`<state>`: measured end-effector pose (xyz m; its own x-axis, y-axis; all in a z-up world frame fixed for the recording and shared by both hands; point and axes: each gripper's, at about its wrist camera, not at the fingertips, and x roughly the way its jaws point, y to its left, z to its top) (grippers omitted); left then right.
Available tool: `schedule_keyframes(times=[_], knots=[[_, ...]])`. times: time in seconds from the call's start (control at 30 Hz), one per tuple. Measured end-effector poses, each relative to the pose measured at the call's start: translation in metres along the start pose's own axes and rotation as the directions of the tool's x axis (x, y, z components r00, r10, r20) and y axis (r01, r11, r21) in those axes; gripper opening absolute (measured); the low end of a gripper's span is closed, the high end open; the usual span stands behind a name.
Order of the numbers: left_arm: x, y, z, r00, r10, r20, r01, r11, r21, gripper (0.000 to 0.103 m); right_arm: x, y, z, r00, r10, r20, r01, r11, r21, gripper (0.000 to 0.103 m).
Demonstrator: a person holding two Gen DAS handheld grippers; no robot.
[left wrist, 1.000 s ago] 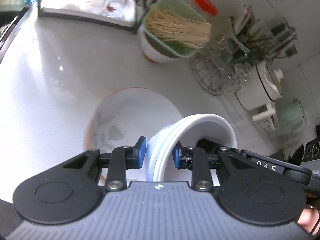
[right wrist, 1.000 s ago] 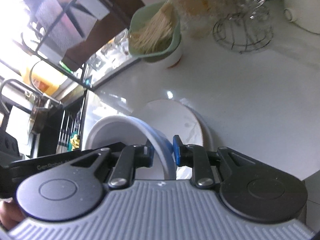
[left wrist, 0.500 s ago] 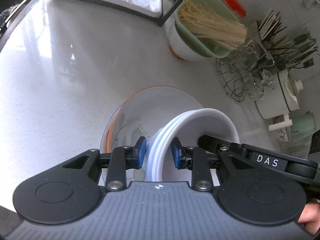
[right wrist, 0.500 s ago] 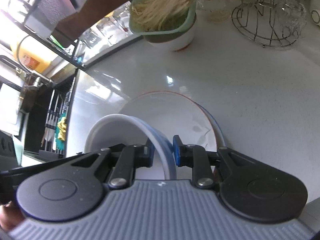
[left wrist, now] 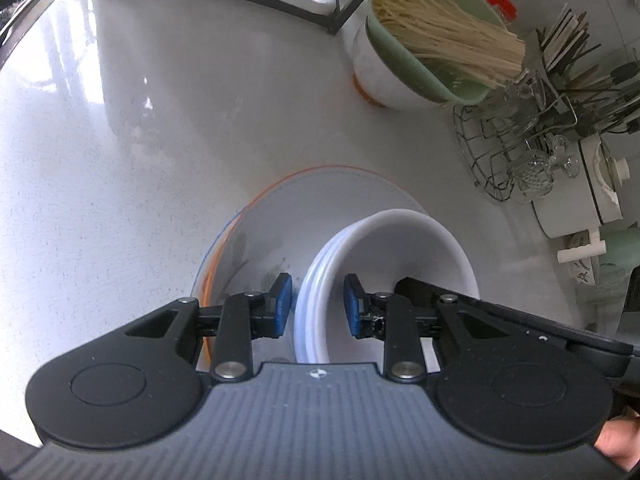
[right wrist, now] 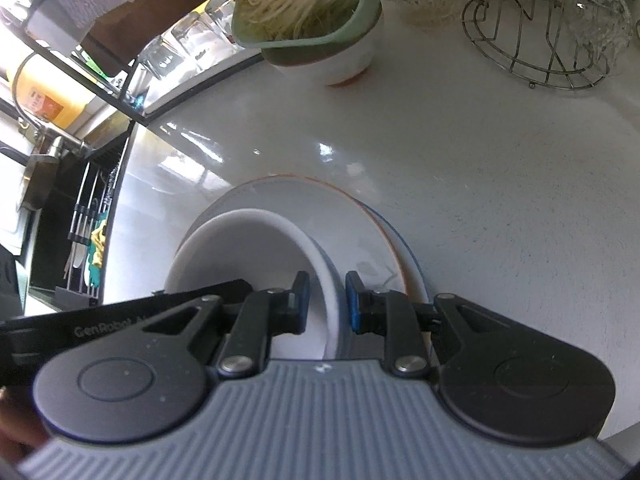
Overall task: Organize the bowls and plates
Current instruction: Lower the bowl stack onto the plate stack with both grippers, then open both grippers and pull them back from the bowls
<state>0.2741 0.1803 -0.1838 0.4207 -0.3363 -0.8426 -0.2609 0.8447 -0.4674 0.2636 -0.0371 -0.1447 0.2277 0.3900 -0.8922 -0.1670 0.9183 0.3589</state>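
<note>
The stack of white nested ceramic bowls (left wrist: pixel 384 264) is being gripped on its left wall by the left gripper (left wrist: pixel 316 306), whose blue-padded jaws are clamped across the layered rims. Over the last second the stack is being brought down toward the white round plate with an orange rim (left wrist: pixel 280 216), which now fills more of both views than it did; a blue-edged plate (right wrist: pixel 412 264) is lying under it on the speckled white surface (left wrist: pixel 120 184). The bowls are being held tilted just above the plate, whether touching it cannot be told. On the right wall, the right gripper (right wrist: pixel 327 300) is being kept clamped on the same stack. Judged from this, the bowls are being set onto the plates, and release is probably near.
</note>
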Motion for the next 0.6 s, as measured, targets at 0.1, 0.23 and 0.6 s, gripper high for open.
schedule_keyframes(times=[0.1,0.23,0.6], knots=[[-0.002,0.0,0.002,1.0,-0.004,0.01,0.004,1.0,0.001,0.034,0.001,-0.002,-0.001,1.0,0.007,0.003,-0.007,1.0,0.012,0.024],[-0.013,-0.002,0.003,0.999,0.012,0.035,-0.012,1.0,0.021,0.057,-0.006,-0.001,0.0,0.999,0.0,0.036,-0.001,1.0,0.02,0.024],[-0.069,-0.011,0.007,0.991,-0.015,0.13,-0.001,0.992,0.124,0.06,-0.046,0.008,-0.002,0.983,-0.055,0.173,0.054,0.998,0.011,0.042]])
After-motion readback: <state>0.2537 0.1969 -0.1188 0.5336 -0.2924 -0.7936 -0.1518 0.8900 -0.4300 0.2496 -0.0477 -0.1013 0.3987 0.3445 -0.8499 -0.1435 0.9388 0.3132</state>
